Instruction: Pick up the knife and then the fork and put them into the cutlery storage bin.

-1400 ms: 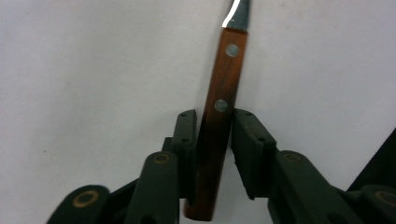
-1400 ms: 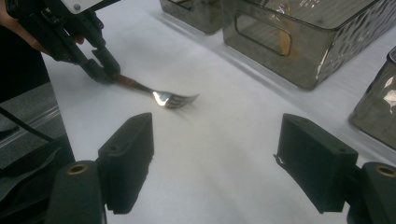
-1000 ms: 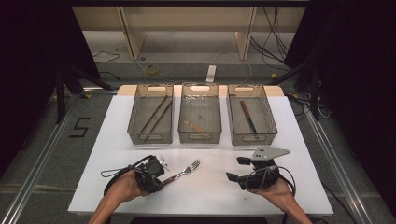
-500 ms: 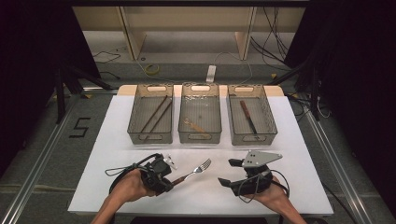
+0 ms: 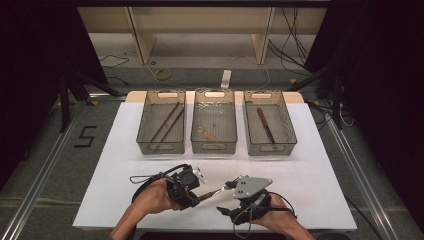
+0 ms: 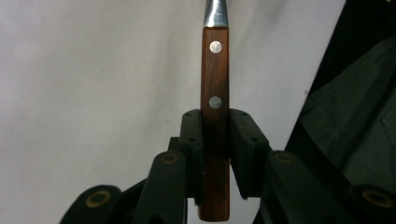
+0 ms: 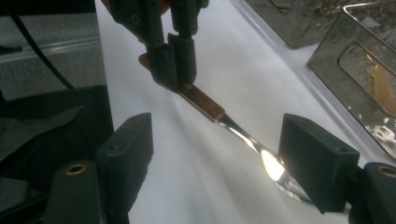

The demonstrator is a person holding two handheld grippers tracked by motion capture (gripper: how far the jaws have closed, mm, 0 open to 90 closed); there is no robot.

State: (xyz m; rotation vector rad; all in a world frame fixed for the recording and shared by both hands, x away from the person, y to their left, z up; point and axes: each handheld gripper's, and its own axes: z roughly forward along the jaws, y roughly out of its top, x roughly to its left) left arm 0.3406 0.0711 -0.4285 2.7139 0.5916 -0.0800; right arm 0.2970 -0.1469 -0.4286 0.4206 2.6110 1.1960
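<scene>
White cloth covers the worktop (image 5: 125,165) in front of me, with three mesh baskets (image 5: 214,128) in a row at its far side and dark floor all around. Compared with a second ago, both of my hands sit closer together: the left hand-held gripper (image 5: 192,192) has come in toward the middle and lifted the fork (image 5: 216,191) off the cloth, and the right hand-held gripper (image 5: 231,200) has slid left from its place near the right edge, so its grey plate now sits over the fork's head. Back then the fork lay low beside the left gripper, well apart from the right one.

My left hand-held gripper is clenched on the fork's handle (image 6: 215,116); its pads press the wood from both sides. My right hand-held gripper (image 7: 224,154) stands wide and released, with the fork's metal neck between its jaws; its head (image 7: 275,170) is just beside the right-hand pad, though I cannot tell whether it touches.

As for the fork: a reddish-brown wooden handle with two round metal rivets, a bright steel neck (image 7: 243,135), tines partly hidden behind the pad. It hangs above the near middle of the worktop, tilted down toward its head.
</scene>
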